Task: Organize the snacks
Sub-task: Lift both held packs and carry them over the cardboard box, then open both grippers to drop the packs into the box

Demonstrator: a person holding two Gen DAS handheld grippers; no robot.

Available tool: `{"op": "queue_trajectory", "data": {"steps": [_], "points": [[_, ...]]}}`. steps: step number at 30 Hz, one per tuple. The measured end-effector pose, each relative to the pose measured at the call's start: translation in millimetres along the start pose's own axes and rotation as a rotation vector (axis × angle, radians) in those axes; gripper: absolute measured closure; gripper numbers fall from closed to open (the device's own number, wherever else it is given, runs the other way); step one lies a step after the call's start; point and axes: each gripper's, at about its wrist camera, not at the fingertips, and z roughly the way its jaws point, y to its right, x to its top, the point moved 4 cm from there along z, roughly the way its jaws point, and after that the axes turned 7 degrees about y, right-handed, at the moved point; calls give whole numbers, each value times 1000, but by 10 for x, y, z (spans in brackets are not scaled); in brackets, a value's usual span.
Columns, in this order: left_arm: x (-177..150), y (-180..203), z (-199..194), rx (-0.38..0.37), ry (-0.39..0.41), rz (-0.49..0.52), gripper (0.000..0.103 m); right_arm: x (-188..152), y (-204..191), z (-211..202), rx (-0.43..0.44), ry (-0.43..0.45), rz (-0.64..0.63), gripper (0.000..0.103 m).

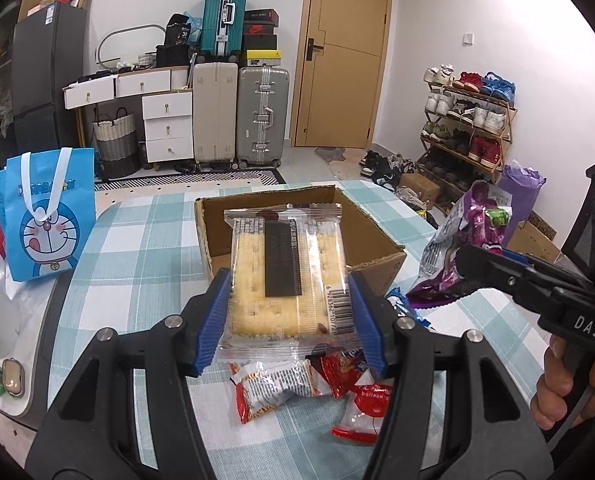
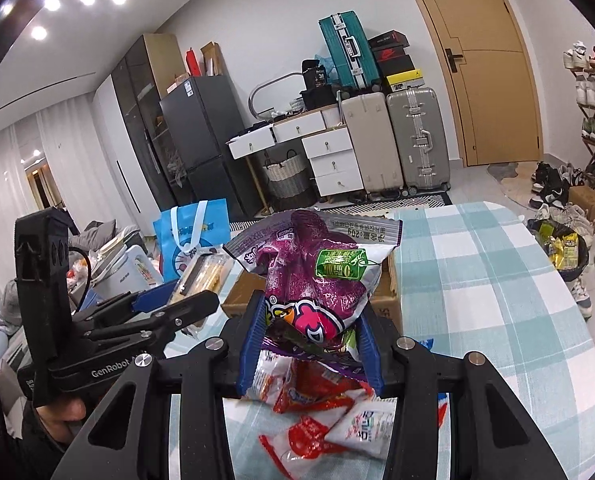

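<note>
My left gripper (image 1: 289,312) is shut on a clear cracker packet (image 1: 287,272) and holds it above the table, just in front of an open cardboard box (image 1: 377,248). My right gripper (image 2: 309,344) is shut on a purple snack bag (image 2: 317,276), held up to the right of the box; the bag also shows in the left wrist view (image 1: 461,256). Several small red and white snack packets (image 1: 297,388) lie on the checked tablecloth under both grippers, also in the right wrist view (image 2: 329,412). The left gripper with its crackers shows in the right wrist view (image 2: 177,296).
A blue Doraemon bag (image 1: 45,216) stands at the table's left edge. The checked tablecloth (image 2: 489,280) stretches right of the box. Beyond the table are suitcases (image 1: 241,116), white drawers, a shoe rack (image 1: 465,128) and a bin (image 2: 561,248) on the floor.
</note>
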Motion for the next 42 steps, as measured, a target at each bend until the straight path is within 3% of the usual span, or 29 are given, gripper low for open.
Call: {"op": "queue_trajectory", "data": {"steps": [17,42], "points": [[247,-175,525,63,-12,-1,48,150,205,509,28,-43,24,60],[80,-417,1309,113,-77,3,48,131,309,1150,19,-115,6,60]]}}
